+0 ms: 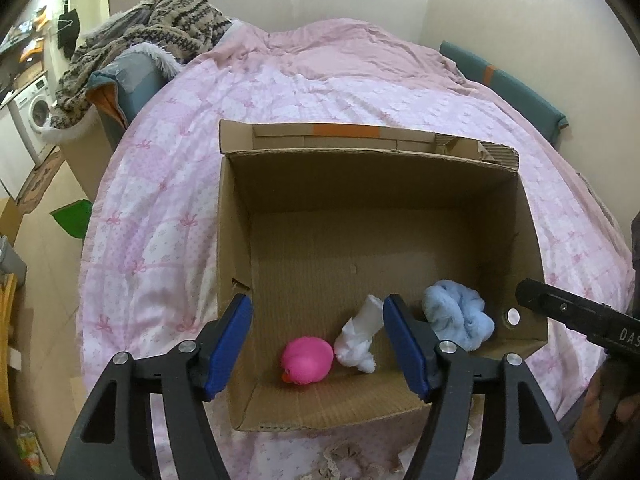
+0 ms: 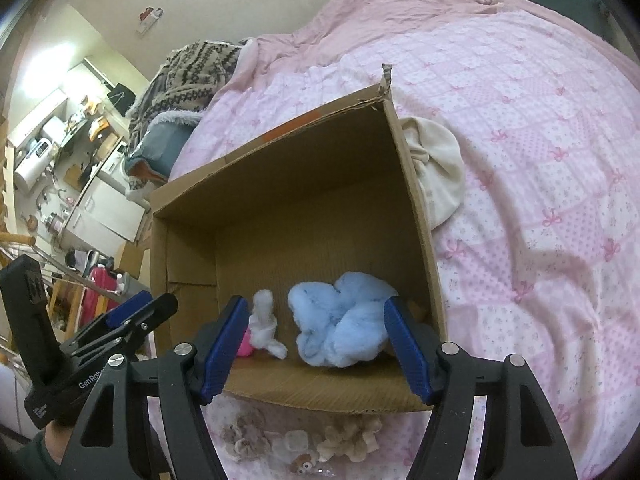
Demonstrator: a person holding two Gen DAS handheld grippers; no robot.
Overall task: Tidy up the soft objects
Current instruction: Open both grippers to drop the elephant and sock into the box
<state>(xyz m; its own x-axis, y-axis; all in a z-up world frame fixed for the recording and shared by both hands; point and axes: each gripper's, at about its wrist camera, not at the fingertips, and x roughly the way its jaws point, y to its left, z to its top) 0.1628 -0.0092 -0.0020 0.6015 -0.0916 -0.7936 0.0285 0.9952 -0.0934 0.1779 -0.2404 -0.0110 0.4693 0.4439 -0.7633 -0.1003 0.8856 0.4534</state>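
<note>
Both pairs of fingers stand wide apart and hold nothing: the left gripper (image 1: 318, 344) hangs over the pink toy (image 1: 307, 361) and white cloth (image 1: 358, 340), the right gripper (image 2: 316, 346) over the blue plush (image 2: 344, 320). All 3 lie inside the cardboard box (image 1: 236, 240) on the bed (image 1: 160, 200). A cream cloth (image 2: 436, 168) outside the box lies nearer the right hand.

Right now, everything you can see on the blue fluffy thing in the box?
The blue fluffy item is pale sky-blue, plush or fleece-like, bunched into a lumpy wad with folds, no clear shape. It lies on the floor of the cardboard box, in the near corner by the box's right wall. A white crumpled piece lies just left of it; whether they touch is unclear. The right claw stands open above it, one blue pad overlapping its right edge in view; contact cannot be confirmed. Nothing grips it.
</note>
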